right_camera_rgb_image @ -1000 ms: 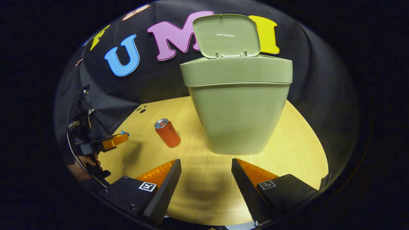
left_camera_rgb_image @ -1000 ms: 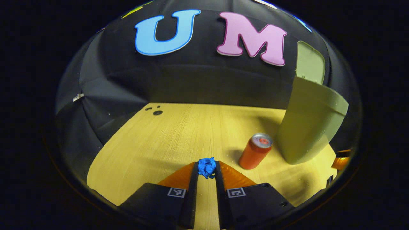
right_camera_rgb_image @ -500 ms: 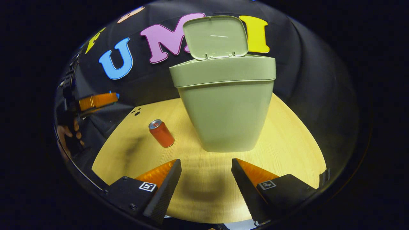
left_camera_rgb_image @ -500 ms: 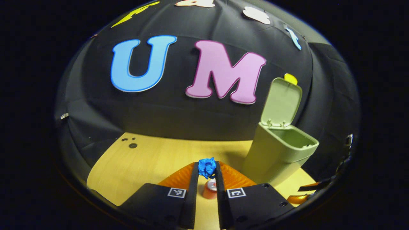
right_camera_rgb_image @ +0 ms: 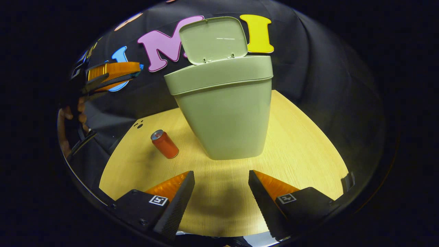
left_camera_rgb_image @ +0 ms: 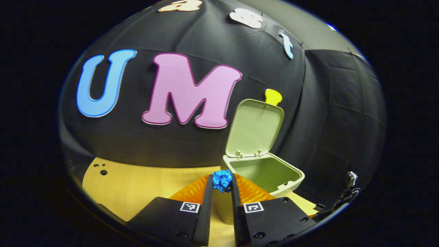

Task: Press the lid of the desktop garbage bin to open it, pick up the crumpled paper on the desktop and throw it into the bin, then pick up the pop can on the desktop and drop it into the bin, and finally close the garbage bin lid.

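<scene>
In the left gripper view my left gripper [left_camera_rgb_image: 222, 181] is shut on a crumpled blue paper ball [left_camera_rgb_image: 222, 180], held high in the air just left of the pale green bin's [left_camera_rgb_image: 265, 171] open mouth. The bin's lid [left_camera_rgb_image: 255, 127] stands upright behind the opening. From the right gripper view, the same bin [right_camera_rgb_image: 226, 113] stands mid-table with its lid [right_camera_rgb_image: 213, 39] up. An orange pop can [right_camera_rgb_image: 164, 144] stands upright to its left. The left gripper [right_camera_rgb_image: 139, 67] hovers above and left of the bin. My right gripper [right_camera_rgb_image: 221, 183] is open over the table's near part, holding nothing.
The wooden table [right_camera_rgb_image: 301, 151] has small holes [right_camera_rgb_image: 139, 124] near its far left corner. A hand [right_camera_rgb_image: 73, 113] holds the left gripper at the left edge. The black cloth wall stands close behind the bin.
My left gripper has risen with the paper and swung right toward the bin's mouth, so the can has dropped from its view. The right gripper has drifted slightly; it stays open.
</scene>
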A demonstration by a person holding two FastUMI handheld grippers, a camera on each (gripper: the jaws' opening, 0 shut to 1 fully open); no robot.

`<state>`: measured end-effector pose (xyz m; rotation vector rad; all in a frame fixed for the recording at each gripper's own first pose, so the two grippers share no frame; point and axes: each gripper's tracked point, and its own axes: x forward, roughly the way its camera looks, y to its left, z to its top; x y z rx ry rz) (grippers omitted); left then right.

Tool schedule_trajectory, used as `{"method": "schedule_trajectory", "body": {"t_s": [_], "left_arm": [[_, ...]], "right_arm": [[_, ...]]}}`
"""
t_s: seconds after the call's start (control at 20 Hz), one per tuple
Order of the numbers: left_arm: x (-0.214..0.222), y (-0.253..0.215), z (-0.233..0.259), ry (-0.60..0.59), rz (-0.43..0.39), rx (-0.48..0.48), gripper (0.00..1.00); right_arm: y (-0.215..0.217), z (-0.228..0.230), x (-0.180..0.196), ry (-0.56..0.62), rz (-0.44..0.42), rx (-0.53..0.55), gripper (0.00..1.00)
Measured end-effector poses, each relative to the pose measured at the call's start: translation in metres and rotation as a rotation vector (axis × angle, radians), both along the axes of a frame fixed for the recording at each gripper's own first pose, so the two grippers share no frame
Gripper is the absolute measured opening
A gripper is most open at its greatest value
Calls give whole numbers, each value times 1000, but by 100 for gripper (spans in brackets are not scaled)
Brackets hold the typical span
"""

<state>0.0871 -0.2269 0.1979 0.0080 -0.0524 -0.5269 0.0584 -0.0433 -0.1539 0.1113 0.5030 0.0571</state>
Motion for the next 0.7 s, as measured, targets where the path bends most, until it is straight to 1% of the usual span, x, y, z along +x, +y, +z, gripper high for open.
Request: {"method": "schedule_trajectory", "body": {"t_s": [0.2, 0.35, 0.55, 0.65, 0.7], "left_arm": [[3, -48, 0, 2, -83, 31, 32], [8, -75, -4, 13, -125, 54, 32], [14, -93, -13, 33, -155, 81, 33], [15, -97, -14, 32, -162, 87, 36], [16, -98, -15, 33, -162, 91, 34]], "right_arm": [[-1, -2, -1, 4, -6, 2, 99], [-4, -5, -1, 16, -6, 3, 99], [-10, -7, 1, 25, -13, -4, 99], [-13, -8, 2, 27, -15, -11, 99], [-14, -9, 2, 32, -16, -12, 99]]}}
